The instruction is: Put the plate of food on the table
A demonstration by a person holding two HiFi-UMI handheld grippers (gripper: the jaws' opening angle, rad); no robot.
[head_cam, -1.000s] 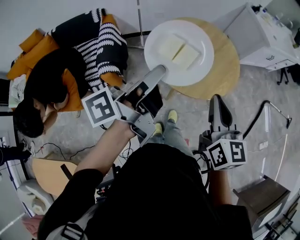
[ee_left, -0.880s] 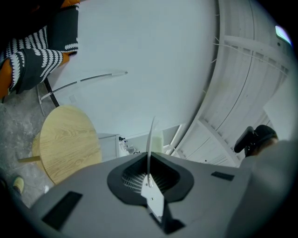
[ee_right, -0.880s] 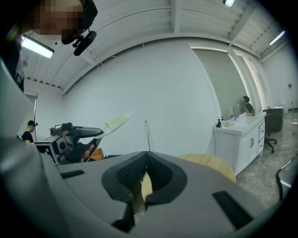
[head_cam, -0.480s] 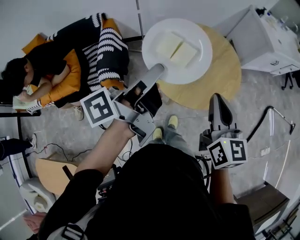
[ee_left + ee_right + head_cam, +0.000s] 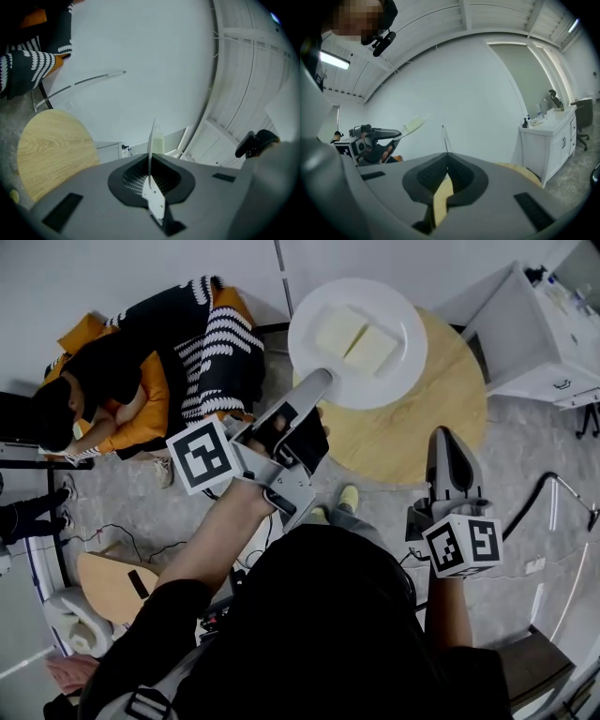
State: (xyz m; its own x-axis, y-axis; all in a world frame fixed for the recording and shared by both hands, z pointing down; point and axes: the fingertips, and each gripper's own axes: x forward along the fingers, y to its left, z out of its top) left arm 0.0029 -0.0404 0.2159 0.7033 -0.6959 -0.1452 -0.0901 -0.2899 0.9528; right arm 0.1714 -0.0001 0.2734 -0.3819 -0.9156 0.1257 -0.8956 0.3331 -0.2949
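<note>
Left tongs [image 5: 322, 381]: clamped on the near rim of the plate [image 5: 309, 329], carrying it flat; rim seen edge-on between the jaws in the left gripper view.
Right tongs [image 5: 445, 437]: closed, holding nothing, hanging near the worktop's [image 5: 422, 423] near edge.
Plate position: in the air above the round wooden worktop, not yet resting on it, left edge just past the worktop's rim.
Food [image 5: 356, 338]: two pale slabs lying flat mid-plate, undisturbed.
Change: more worktop now shows on the near side of the plate than a second ago; both tongs carried forward, grip unchanged.
Meaning: approach nearly done; probably only a lowering and a release left.
Risk: one-sided hold on the rim, so a tilt could slide the slabs.
Bystander: seated person [image 5: 141, 381] left of the worktop, well apart from the plate.
</note>
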